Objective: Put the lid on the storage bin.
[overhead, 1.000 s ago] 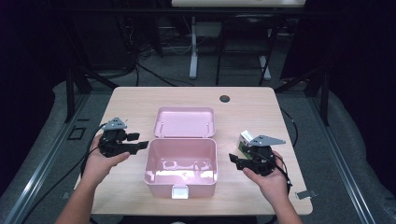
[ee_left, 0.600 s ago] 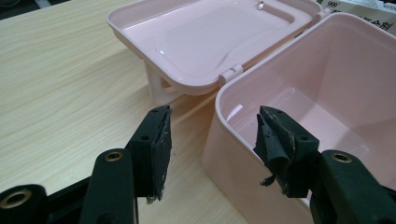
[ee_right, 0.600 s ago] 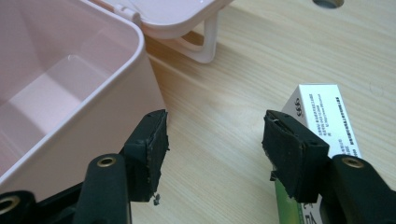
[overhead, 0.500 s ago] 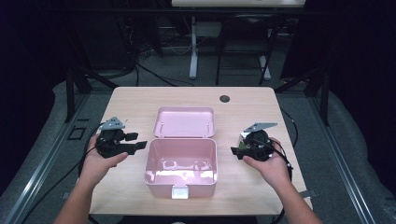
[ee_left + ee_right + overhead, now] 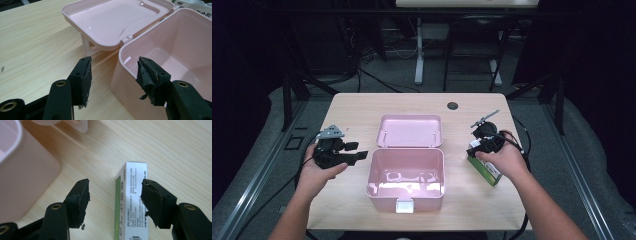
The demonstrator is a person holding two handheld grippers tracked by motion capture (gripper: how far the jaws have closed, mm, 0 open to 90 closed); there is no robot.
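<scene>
Wooden table (image 5: 362, 107) | green-white carton (image 5: 131, 202) lies flat | long axis along right hand-held gripper (image 5: 115, 200)

My left hand-held gripper (image 5: 358, 156): black body, a grey three-cornered plate on top, a black cable trailing behind it.
My right hand-held gripper (image 5: 475, 145): black body, its grey plate seen edge-on, a black cable looping behind my wrist.
Jaws: two black arms, each with a brass-ringed hole near its base.
Pads (image 5: 86, 75): black rubber, scuffed, frayed at the lower corners; small screw holes in the blocks behind them.
Arms: bare, no sleeves.
</scene>
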